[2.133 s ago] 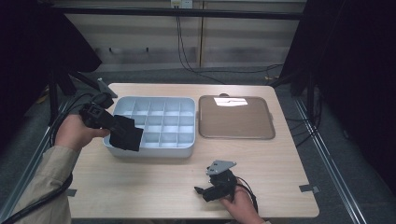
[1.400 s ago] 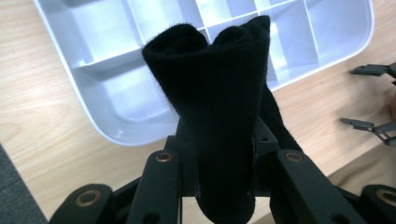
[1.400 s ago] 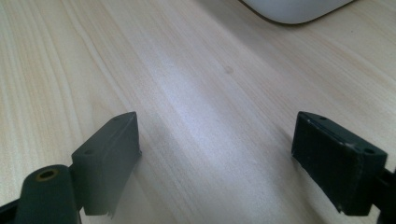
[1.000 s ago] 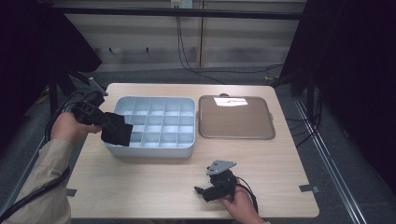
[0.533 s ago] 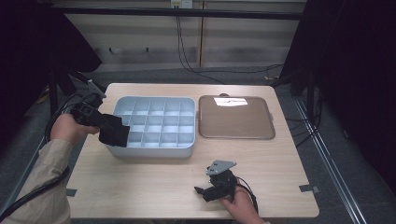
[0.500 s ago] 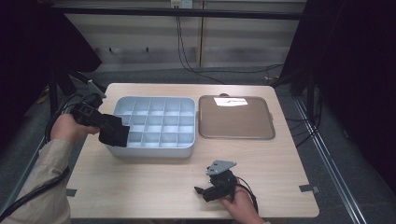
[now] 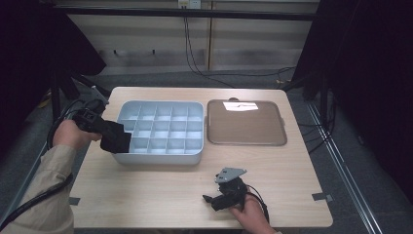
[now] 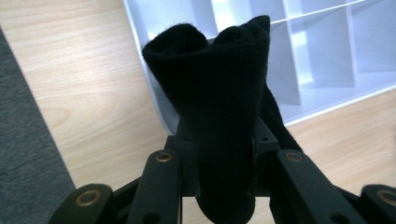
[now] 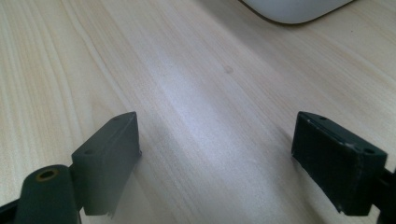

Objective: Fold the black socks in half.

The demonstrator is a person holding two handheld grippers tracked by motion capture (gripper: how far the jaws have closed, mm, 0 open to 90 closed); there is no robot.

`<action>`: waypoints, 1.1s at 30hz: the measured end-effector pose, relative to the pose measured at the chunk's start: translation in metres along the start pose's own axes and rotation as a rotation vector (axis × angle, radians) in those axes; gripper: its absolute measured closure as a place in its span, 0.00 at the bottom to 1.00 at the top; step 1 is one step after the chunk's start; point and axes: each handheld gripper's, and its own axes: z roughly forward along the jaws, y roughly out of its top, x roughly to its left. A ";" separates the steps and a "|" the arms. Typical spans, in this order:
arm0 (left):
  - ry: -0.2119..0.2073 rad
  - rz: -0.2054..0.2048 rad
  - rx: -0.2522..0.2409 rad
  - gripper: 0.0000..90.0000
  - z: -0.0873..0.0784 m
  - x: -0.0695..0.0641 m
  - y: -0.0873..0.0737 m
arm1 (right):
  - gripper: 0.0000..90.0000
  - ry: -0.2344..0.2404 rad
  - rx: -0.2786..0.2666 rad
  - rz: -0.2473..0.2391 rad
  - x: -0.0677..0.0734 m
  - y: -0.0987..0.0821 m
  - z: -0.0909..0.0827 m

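Currently your left tool [image 7: 104, 130] clamps a rolled black fabric sock [image 8: 212, 88] over the pale blue compartment tray's [image 7: 160, 155] near-left corner; right tool [image 9: 219, 158] rests wide open, empty, on the wooden counter [image 7: 160, 195].

In the left gripper view, a rolled black sock [image 8: 219, 116] covered the inner faces of the left gripper [image 8: 224, 158], and its lower end ran off the bottom edge. The divided tray [image 8: 327, 56] was cut by the top and right edges. In the high view, the right gripper's [image 7: 214, 201] fingers were too small to judge.
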 end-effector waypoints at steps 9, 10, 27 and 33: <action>0.004 0.007 0.026 0.80 0.011 0.000 0.004 | 0.17 0.000 -0.001 0.001 0.000 0.000 0.000; 0.008 0.005 0.032 0.80 0.012 0.000 0.004 | 0.17 0.000 -0.001 0.001 0.000 0.000 0.000; 0.038 0.011 0.051 0.80 0.024 -0.002 0.010 | 0.17 0.000 -0.002 0.001 0.000 0.000 0.000; 0.046 0.007 0.060 0.80 0.028 -0.002 0.011 | 0.17 0.000 -0.002 0.001 0.000 0.000 0.000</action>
